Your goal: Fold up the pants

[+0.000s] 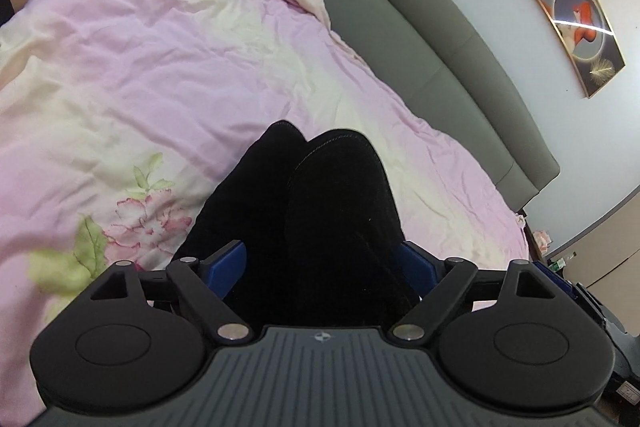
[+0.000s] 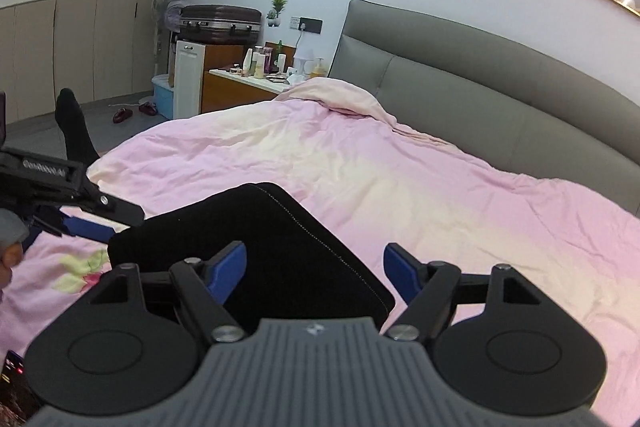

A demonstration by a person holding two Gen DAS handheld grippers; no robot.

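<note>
Black pants (image 2: 256,251), folded into a thick dark bundle, lying on the pink floral quilt (image 2: 400,179) of the bed, near its near edge and well apart from the grey headboard (image 2: 480,95). Left gripper (image 1: 320,263) low over the bundle, jaws spread wide, blue pads flanking the cloth on either side without visibly pressing (contact hard to judge against the black fabric). Right gripper (image 2: 316,267) raised at the bundle's right end, jaws open, nothing clamped, right pad clear over bare quilt.
</note>
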